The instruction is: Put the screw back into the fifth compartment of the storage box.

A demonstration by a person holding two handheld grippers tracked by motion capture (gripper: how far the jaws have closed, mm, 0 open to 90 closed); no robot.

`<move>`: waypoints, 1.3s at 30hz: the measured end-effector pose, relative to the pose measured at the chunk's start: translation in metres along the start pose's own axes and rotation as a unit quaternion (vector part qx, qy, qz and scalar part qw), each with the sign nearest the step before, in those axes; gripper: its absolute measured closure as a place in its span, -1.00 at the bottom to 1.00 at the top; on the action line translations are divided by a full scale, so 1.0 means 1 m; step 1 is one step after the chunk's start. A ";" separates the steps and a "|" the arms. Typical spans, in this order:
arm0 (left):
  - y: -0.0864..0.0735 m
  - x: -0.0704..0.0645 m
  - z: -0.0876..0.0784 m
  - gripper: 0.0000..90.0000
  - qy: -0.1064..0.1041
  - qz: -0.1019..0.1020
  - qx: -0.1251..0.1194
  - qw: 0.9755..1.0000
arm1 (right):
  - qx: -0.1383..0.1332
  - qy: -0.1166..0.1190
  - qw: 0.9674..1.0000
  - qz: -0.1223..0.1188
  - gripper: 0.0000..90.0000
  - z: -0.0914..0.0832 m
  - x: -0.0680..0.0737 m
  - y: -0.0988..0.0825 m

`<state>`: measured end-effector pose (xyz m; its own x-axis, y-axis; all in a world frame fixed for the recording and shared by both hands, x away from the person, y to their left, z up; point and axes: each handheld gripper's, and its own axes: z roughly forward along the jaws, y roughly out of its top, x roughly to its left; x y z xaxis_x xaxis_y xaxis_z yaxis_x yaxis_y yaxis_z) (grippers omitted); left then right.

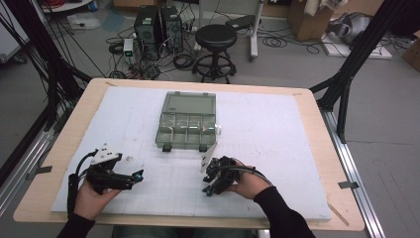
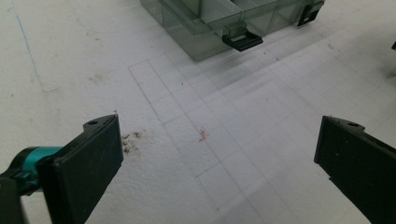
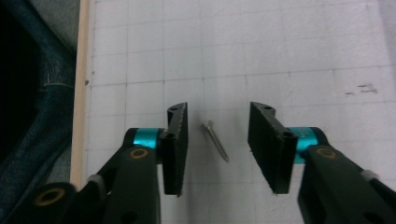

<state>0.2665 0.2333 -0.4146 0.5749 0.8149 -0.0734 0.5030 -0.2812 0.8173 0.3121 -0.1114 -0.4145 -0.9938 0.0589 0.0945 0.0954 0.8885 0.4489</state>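
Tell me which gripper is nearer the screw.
Right. The right gripper has the screw lying between its open jaws, untouched; the left gripper sits apart over at the table's left.

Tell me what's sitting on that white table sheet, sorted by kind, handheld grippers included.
Clear compartment box, lid open: 1
Screw, lying between the right gripper's jaws, untouched: 1
Handheld grippers: 2, left gripper and right gripper, both with jaws apart
Total: 4
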 end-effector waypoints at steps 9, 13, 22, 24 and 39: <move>0.000 -0.001 0.001 -0.96 -0.001 0.000 0.000 1.000 | 0.006 -0.007 1.000 -0.019 0.66 0.000 0.002 0.000; 0.000 -0.001 0.001 -0.96 0.000 0.000 0.002 1.000 | 0.007 -0.012 1.000 -0.028 0.73 0.001 0.002 0.001; 0.000 -0.001 0.001 -0.96 -0.001 0.000 0.002 1.000 | 0.008 0.002 1.000 -0.024 0.91 0.001 0.001 0.001; 0.000 -0.001 0.001 -0.96 -0.001 0.000 0.001 1.000 | 0.008 0.004 1.000 -0.020 0.91 0.001 0.000 0.001; 0.000 0.000 0.001 -0.96 -0.003 -0.003 0.002 1.000 | -0.007 0.017 1.000 0.005 0.93 -0.002 -0.006 -0.002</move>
<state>0.2674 0.2324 -0.4153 0.5752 0.8140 -0.0810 0.5093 -0.2789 0.8141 0.3183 -0.1145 -0.4143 -0.9902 0.0513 0.1296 0.1059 0.8816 0.4599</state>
